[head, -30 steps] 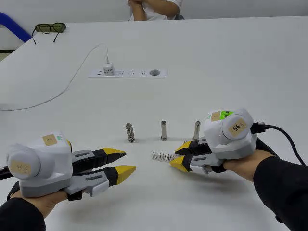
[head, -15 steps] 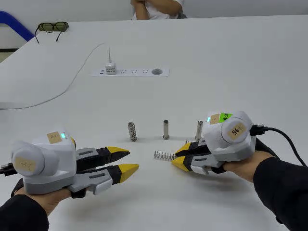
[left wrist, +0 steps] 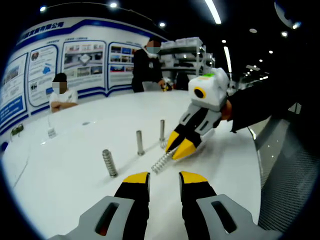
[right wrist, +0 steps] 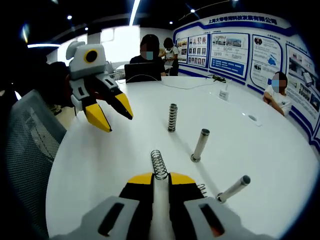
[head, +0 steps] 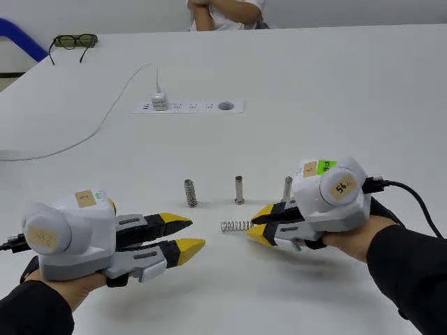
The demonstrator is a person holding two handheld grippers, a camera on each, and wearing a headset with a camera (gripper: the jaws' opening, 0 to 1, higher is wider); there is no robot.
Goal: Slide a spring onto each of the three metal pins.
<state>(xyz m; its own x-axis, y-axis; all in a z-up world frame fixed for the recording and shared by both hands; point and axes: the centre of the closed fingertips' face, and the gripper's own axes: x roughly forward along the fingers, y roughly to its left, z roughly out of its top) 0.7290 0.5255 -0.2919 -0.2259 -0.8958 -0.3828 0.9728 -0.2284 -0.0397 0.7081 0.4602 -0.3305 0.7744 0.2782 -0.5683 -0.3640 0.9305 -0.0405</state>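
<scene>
**Steel spring in right jaws, two pins bare**

Clamped by one end in right yellow-tipped gripper (head: pixel 253 225): loose steel coil spring (head: pixel 236 225), held level, free end pointing left, just near of the pin row on white table (head: pixel 349 84). Left yellow-tipped gripper (head: pixel 183 234) parted and empty, near left, apart from pins. Left metal pin (head: pixel 191 204) already wearing fitted spring (head: pixel 188 190). Middle metal pin (head: pixel 239 189) and right metal pin (head: pixel 287 187) bare, upright. Probably middle pin next. Tip loose spring upright, open end down, centre bore over pin top, lower straight, release only after seating coils round shaft. Keep squeeze light to spare coil shape. Avoid brushing right pin with gripper body. Bring left jaws in only for a wobbling coil.
</scene>
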